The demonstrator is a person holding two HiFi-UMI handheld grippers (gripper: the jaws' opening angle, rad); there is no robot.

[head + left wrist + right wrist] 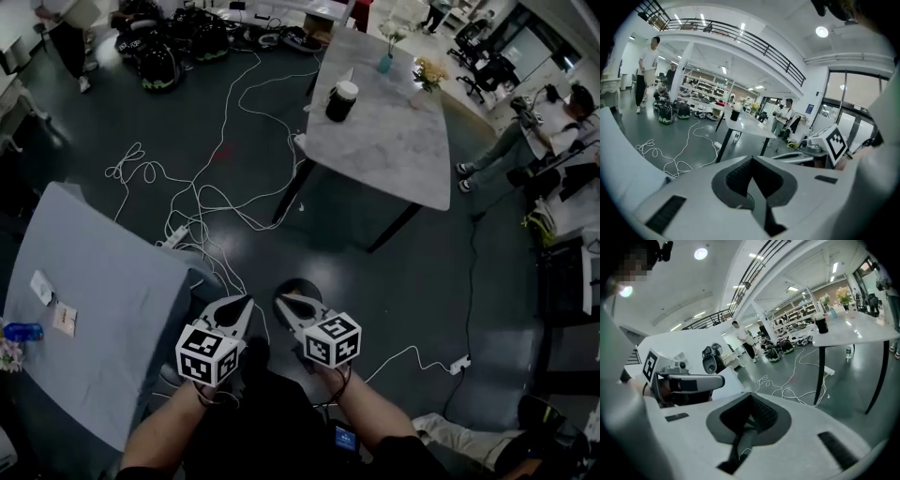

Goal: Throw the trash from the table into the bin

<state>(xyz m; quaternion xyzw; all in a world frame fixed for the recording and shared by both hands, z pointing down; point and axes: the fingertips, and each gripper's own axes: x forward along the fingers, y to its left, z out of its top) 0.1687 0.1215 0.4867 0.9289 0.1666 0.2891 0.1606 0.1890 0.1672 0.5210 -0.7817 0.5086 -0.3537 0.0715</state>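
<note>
Trash [40,286], a white scrap with a tan card [64,319] beside it, lies near the left edge of the grey table [112,309], close to a blue object [21,331]. Farther off, a marble table [394,141] carries a black cup [341,100] and vases [385,62]. White cables [216,187] trail over the dark floor between the tables. Left gripper [246,300] and right gripper [281,300] hang side by side off the grey table's corner, each with its jaws clenched together on nothing.
</note>
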